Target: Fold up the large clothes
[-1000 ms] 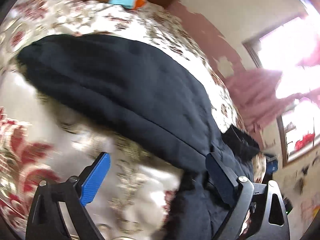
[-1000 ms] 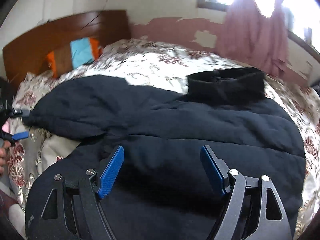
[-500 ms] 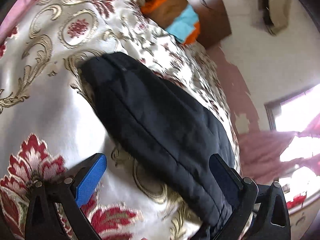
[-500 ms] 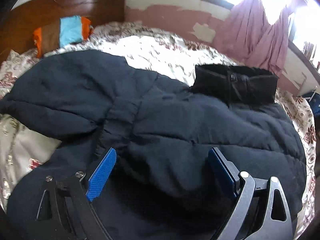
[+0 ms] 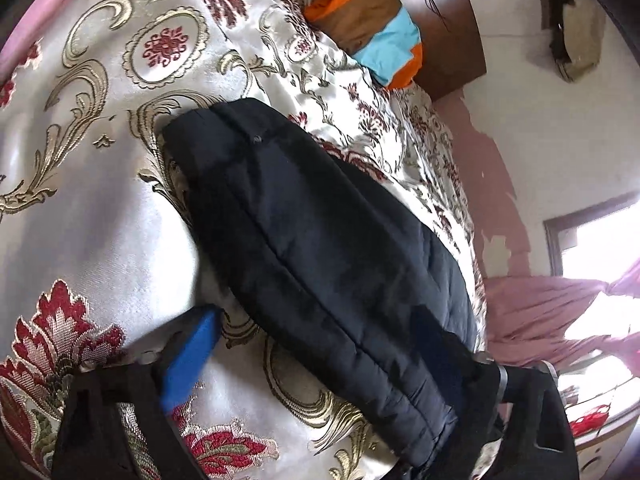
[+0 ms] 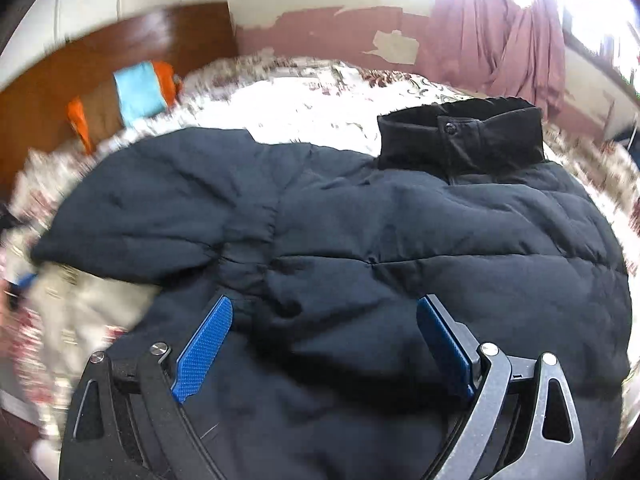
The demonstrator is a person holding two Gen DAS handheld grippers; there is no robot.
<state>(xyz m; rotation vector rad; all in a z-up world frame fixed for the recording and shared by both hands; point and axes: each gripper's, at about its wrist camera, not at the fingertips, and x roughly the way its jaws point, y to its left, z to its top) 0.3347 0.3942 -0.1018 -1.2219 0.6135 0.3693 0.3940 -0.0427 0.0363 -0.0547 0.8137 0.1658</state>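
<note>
A dark navy padded jacket (image 6: 400, 240) lies spread front-up on the bed, its black collar (image 6: 460, 140) at the far side and one sleeve (image 6: 160, 208) stretched out to the left. My right gripper (image 6: 324, 340) is open just above the jacket's body near the armpit seam. In the left wrist view the same sleeve (image 5: 320, 248) runs diagonally, cuff at the upper left. My left gripper (image 5: 320, 360) is open and straddles the sleeve; its right finger is dark against the fabric.
The bed has a cream, gold and red floral cover (image 5: 80, 220). An orange, brown and blue pillow (image 6: 132, 96) leans on the wooden headboard (image 6: 100, 52). A pink curtain (image 6: 500, 40) hangs at the bright window behind the bed.
My left gripper has swung from the jacket's body out over the sleeve and moved closer along it. My right gripper has shifted in over the jacket near the armpit. Both stay open.
</note>
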